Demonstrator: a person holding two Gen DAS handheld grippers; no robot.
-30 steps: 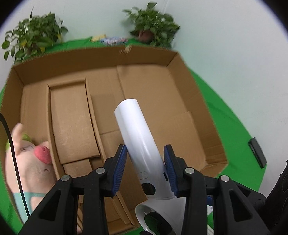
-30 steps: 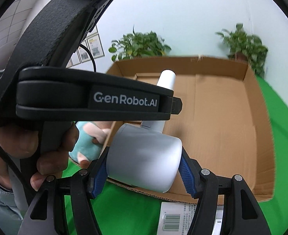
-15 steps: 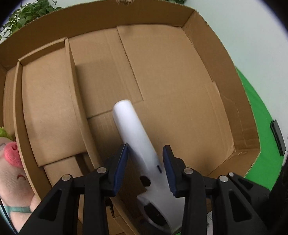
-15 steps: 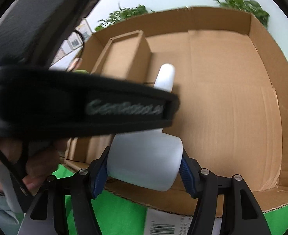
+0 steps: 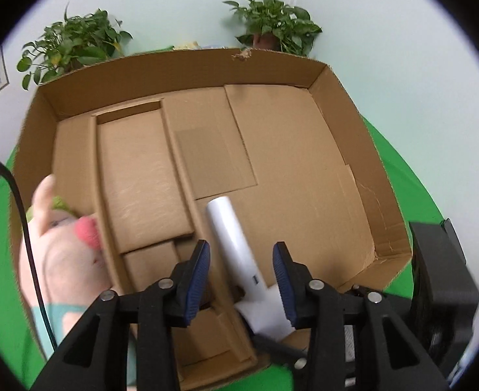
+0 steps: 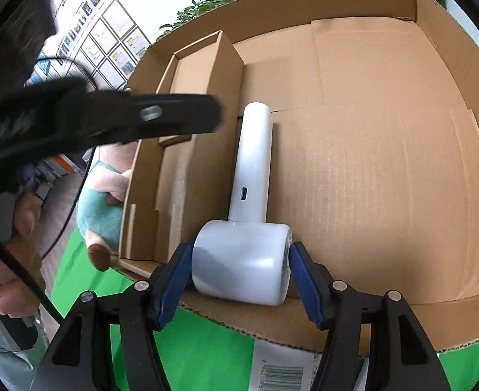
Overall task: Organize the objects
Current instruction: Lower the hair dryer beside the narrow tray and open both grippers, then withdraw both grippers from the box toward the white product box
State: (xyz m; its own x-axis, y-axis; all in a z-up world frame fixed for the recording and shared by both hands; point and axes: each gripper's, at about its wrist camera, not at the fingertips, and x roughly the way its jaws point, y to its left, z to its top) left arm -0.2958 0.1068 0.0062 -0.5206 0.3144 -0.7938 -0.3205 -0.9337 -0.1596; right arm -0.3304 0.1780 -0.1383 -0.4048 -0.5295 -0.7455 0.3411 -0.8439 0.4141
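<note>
white hair dryer (image 6: 244, 260) lies by the cardboard box's (image 6: 386, 163) near edge; right gripper (image 6: 239, 280) clamps its head, left gripper (image 5: 241, 280) opening clear of the handle: release gently.

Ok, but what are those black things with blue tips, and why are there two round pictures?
Those are tongs, not a robot. A person holds one pair in each hand, and each pair carries a small camera that looks forward. So one round picture comes from the left tongs and the other from the right tongs. In front is a cardboard box on a green cloth, with a plush pig beside it and plants behind. The right tongs squeeze the fat head of a white gadget, maybe a small dryer, down inside the box. The left tongs are opening. The gadget's handle is between them, but the blue pads do not touch it.
</note>
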